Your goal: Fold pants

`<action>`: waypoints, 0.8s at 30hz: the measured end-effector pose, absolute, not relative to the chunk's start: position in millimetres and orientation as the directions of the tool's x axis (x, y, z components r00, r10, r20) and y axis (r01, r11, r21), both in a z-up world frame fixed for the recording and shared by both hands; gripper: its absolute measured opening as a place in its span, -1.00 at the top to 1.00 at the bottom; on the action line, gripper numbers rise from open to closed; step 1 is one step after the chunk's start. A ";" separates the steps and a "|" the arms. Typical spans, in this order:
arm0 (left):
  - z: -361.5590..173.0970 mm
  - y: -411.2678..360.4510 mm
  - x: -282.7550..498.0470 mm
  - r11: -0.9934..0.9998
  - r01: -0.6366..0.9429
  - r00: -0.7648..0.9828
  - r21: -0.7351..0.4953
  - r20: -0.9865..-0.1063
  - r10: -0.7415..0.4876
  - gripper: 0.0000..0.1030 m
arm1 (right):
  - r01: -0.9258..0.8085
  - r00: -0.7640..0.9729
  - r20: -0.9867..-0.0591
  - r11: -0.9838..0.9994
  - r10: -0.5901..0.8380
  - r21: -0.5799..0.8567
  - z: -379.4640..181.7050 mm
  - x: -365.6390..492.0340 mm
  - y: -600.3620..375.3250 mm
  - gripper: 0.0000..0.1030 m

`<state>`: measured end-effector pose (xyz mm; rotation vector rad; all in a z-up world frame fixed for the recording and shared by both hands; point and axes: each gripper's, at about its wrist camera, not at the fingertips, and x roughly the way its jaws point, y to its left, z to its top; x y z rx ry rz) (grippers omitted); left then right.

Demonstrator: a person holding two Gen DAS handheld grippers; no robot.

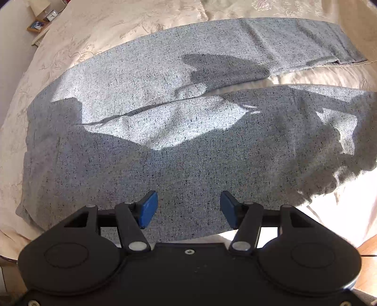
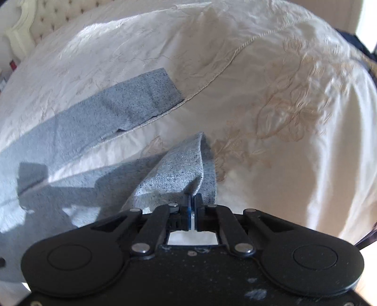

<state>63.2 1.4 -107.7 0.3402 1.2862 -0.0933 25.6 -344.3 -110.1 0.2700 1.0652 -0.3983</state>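
Grey speckled pants (image 1: 179, 150) lay spread flat across a cream embroidered bedspread (image 1: 99, 37), waist toward the left of the left wrist view and both legs running off to the right. The far leg (image 1: 271, 44) and the near leg (image 1: 294, 131) lay apart, with a wedge of bedspread showing between them, so the legs had not yet been brought together.

The left gripper (image 1: 188, 209) hovered over the near edge of the pants by the seat, its blue pads (image 1: 148, 209) spread wide with nothing between them. Whether it touched the cloth could not be told.

In the right wrist view, the right gripper (image 2: 192, 207) was closed tight on the hem end of the near leg (image 2: 179, 169), which rose off the bed in a small peak toward the fingers. The far leg's hem (image 2: 150, 94) lay flat farther away and to the left, well apart from the lifted one.

As a judgement, the fold was only beginning: one leg end was gripped and raised, and no fold had been completed. Laying the near leg over the far one, and then folding the length down, appeared to remain.

No containers were visible. At the far left edge of the left wrist view, a small clock (image 1: 51, 16) and a framed picture (image 1: 36, 25) sat on a bedside surface.
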 end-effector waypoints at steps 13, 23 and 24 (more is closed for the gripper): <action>-117.7 16.5 44.6 0.950 0.238 0.253 0.200 -0.958 0.139 -0.20 | 0.683 0.456 -0.886 0.671 -0.085 0.288 -118.7 -37.9 -369.0 0.16; -112.4 39.1 33.7 0.959 0.196 0.281 0.206 -0.948 0.146 -0.21 | 0.679 0.479 -0.878 0.629 0.012 0.379 -158.4 -22.6 -329.6 0.15; -111.9 43.2 33.5 0.963 0.182 0.282 0.200 -0.949 0.144 -0.21 | 0.685 0.475 -0.880 0.621 0.015 0.380 -160.2 -17.5 -329.6 0.15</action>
